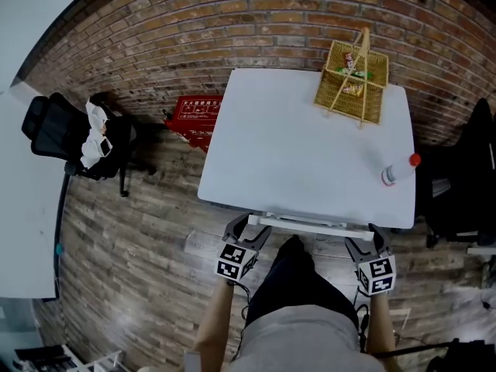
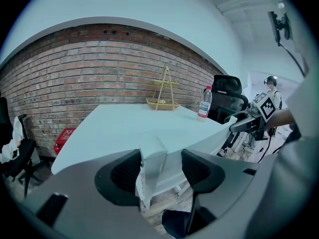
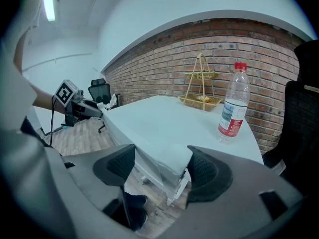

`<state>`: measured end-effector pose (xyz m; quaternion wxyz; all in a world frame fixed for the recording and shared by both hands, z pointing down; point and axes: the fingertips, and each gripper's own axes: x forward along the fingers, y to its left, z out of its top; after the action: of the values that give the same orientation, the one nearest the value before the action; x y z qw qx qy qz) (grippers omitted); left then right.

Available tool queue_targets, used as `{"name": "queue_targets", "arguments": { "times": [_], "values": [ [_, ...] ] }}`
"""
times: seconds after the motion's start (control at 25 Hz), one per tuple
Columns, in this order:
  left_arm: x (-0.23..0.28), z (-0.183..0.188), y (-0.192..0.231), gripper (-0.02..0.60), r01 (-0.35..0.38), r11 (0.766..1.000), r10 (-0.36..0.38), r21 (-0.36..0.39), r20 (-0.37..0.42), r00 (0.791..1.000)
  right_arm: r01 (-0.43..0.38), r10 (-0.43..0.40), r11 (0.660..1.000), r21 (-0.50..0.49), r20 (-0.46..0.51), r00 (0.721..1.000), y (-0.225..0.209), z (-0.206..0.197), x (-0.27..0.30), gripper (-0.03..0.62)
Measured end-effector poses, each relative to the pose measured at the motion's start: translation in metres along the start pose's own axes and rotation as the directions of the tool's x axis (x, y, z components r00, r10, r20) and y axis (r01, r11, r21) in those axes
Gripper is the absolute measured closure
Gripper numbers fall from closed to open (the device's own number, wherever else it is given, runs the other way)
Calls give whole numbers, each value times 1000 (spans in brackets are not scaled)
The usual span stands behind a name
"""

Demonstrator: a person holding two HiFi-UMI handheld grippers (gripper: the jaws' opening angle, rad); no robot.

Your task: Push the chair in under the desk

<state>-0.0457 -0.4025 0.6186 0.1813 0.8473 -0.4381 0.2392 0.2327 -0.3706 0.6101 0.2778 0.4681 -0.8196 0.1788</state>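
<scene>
My left hand-held gripper (image 1: 249, 228) and right hand-held gripper (image 1: 364, 239) are both spread open at the table's (image 1: 302, 153) near edge, clamping nothing. The chair (image 1: 58, 130) stands well off left, so I judge the pushing unstarted.

The head view looks steeply down from above the near edge of the desk (image 1: 310, 146). The left gripper view sits low and close at the desk's near left corner, facing across it to the wall (image 2: 75, 59). The right gripper view does likewise at the near right corner. All three share the desk's basket (image 1: 353, 72) and bottle (image 1: 397, 171).
</scene>
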Motion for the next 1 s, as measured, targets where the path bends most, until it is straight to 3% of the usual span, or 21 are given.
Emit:
{"name": "queue_targets", "arguments": {
  "times": [0.76, 1.0],
  "values": [
    [9, 8, 9, 314, 24, 1000, -24, 5, -5, 1000, -11, 11, 1000, -11, -2, 1000, -4, 12, 8, 264],
    [8, 8, 9, 314, 24, 1000, -24, 9, -2, 1000, -20, 20, 999, 27, 9, 1000, -2, 13, 8, 264]
  ]
}}
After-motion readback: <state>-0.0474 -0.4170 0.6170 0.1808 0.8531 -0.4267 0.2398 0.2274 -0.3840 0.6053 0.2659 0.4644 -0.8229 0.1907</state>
